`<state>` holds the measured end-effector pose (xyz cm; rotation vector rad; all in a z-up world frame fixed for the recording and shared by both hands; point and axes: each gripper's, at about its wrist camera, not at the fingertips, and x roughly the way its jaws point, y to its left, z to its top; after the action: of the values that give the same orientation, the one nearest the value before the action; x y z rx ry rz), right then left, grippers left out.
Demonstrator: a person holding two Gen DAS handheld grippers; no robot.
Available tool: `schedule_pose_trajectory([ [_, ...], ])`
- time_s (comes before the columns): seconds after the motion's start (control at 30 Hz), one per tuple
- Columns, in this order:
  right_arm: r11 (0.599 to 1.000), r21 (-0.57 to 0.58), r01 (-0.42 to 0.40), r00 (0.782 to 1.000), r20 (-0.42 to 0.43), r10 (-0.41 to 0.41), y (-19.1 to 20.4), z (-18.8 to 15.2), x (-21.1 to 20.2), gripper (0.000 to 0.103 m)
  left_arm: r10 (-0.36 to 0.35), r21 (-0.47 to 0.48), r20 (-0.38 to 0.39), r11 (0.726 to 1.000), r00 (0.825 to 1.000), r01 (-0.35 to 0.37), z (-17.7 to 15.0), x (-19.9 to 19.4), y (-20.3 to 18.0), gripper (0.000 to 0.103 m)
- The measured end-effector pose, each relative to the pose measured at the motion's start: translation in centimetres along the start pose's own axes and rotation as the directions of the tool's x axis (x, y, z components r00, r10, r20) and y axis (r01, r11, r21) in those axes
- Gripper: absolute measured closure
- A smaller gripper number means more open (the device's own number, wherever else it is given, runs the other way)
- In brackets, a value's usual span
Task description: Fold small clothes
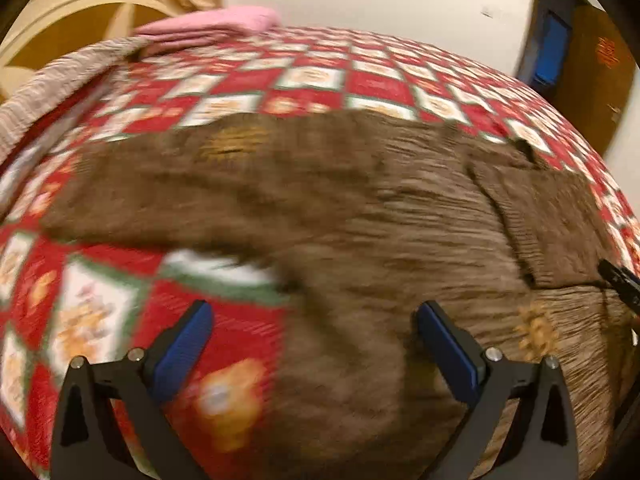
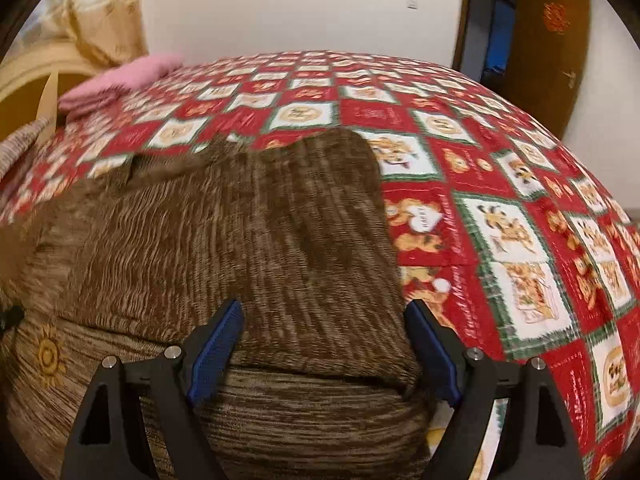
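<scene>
Across the whole lower frame, your red, white and green patchwork bedspread [image 2: 500,216] fills both views, its bear panels carrying script too blurred to read. White wall [image 2: 300,4] behind, brown door [image 2: 556,40] at upper right with an orange emblem, pink folded cloth [image 1: 212,26] at upper left. Centre frame, the brown ribbed garment [image 2: 240,232] lies spread on the bedspread, one flap folded over. Your right gripper [image 2: 324,336] is spread wide, its blue pads [image 2: 216,344] straddling the folded flap's near edge. Your left gripper [image 1: 316,340] is spread too, over the garment's blurred left edge, pinching nothing.
</scene>
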<state>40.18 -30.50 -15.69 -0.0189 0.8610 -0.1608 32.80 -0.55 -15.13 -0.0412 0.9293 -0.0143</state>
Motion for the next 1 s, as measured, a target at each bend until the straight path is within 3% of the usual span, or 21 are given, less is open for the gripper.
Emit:
schedule_pose_trajectory([
  [0.1,0.998,0.043,-0.046,0.999,-0.01,0.046,-0.9,-0.1,0.4,0.015,0.005,-0.078,-0.002,0.997,1.0,-0.005,-0.5,-0.7,3.5,0.0],
  [0.27,0.999,0.027,-0.033,0.999,-0.001,0.033,-0.5,-0.1,0.3,0.014,0.067,-0.237,0.008,0.969,0.998,-0.063,-0.1,-0.7,10.7,0.0],
  [0.4,0.998,0.035,-0.046,0.999,0.008,0.046,-0.7,-0.2,0.3,0.014,0.008,-0.43,0.059,0.903,0.998,0.019,0.7,-0.7,16.2,0.001],
  [0.43,0.998,0.036,-0.047,0.999,0.009,0.047,-0.7,-0.2,0.3,0.014,0.018,-0.474,0.063,0.88,0.998,0.014,1.1,-0.7,17.4,0.001],
  [0.53,0.998,0.037,-0.049,0.999,0.012,0.048,-0.7,-0.3,0.2,0.014,-0.048,-0.581,0.092,0.808,0.995,0.093,1.9,0.2,20.2,0.004],
  [0.63,0.998,0.033,-0.046,0.999,0.015,0.046,-0.7,-0.3,0.2,0.014,-0.057,-0.616,0.123,0.779,0.991,0.121,2.5,0.8,21.2,0.005],
  [0.73,0.998,0.035,-0.048,0.999,0.016,0.047,-0.7,-0.3,0.1,0.014,-0.044,-0.623,0.134,0.773,0.99,0.119,3.1,1.6,21.5,0.006],
  [0.87,0.998,0.035,-0.045,0.999,0.017,0.045,-0.7,-0.4,0.1,0.014,-0.007,-0.611,0.149,0.786,0.989,0.098,3.7,1.9,21.8,0.008],
  [1.0,0.998,0.035,-0.046,0.999,0.017,0.045,-0.7,-0.4,0.2,0.014,0.055,-0.585,0.147,0.81,0.988,0.042,3.7,2.4,21.7,0.026],
])
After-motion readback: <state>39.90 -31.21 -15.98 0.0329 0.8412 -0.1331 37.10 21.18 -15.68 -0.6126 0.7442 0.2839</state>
